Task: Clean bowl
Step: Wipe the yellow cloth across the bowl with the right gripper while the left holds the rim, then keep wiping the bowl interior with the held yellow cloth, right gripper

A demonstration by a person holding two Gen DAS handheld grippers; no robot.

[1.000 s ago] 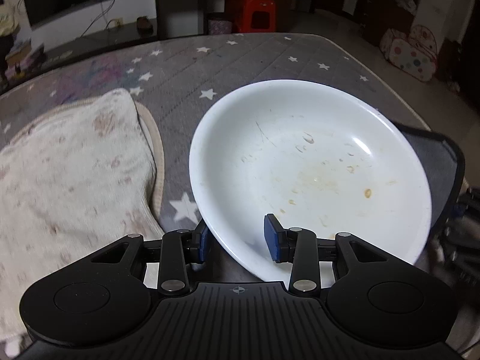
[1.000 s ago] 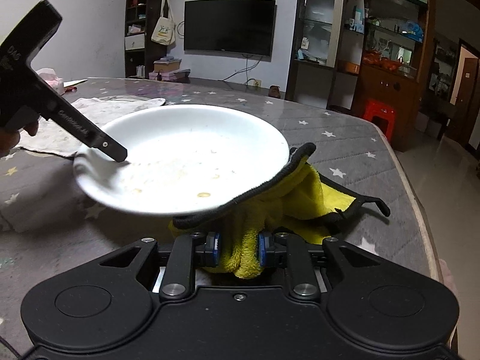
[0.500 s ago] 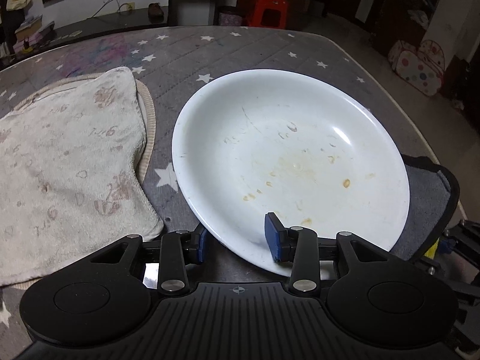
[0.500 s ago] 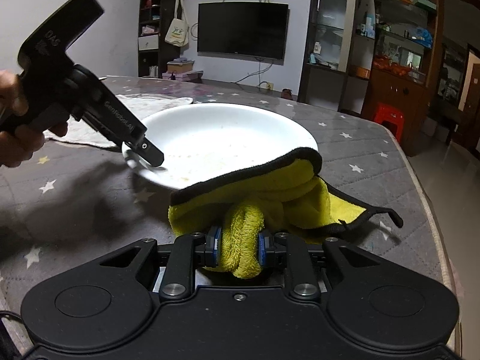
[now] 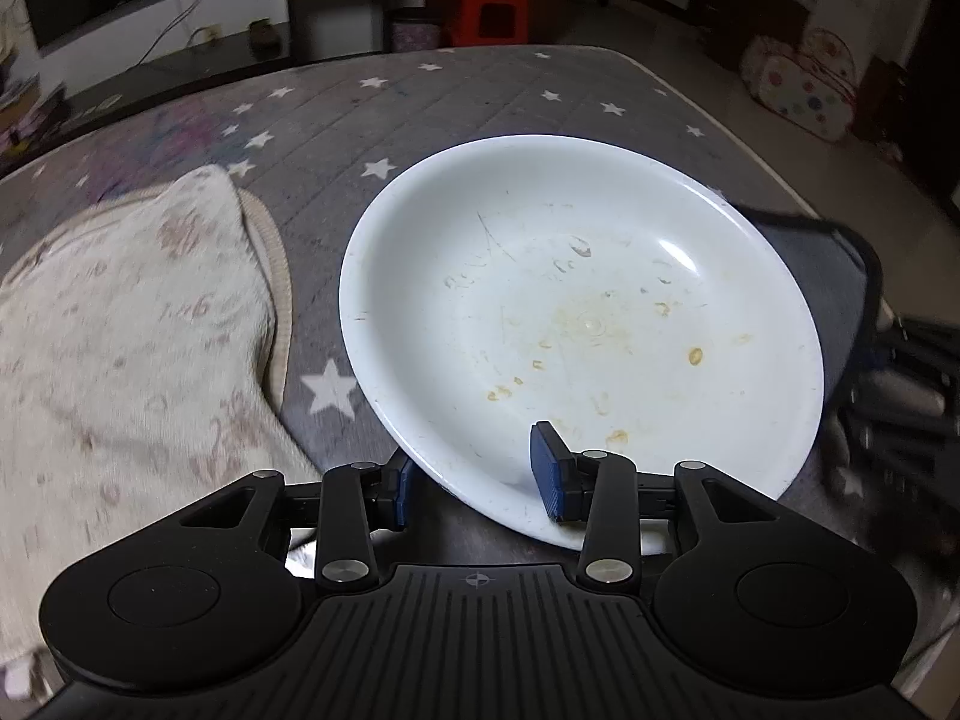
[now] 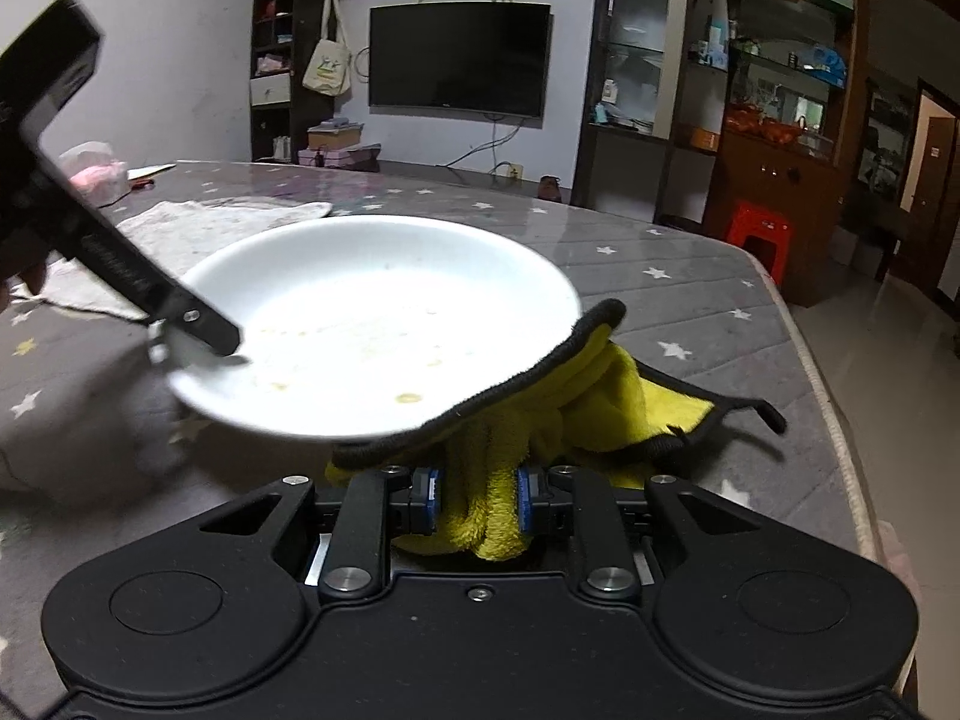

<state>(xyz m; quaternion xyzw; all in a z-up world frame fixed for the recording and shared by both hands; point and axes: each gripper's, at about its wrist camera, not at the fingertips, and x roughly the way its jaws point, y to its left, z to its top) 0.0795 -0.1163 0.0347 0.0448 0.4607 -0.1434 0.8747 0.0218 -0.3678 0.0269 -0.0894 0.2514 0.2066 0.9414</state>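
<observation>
There was one white bowl [image 5: 576, 324]. Two cloths were in view: one yellow cloth [image 6: 576, 396] with black edging and one beige towel [image 5: 132, 336]. Two grippers showed, the left gripper [image 5: 474, 480] and the right gripper [image 6: 477, 498]. One red stool [image 6: 757, 234] stood beyond the bench [image 6: 690, 294].

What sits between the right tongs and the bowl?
The yellow cloth, pinched in the right tongs and bunched up to the bowl's near rim, in the right wrist view.
</observation>
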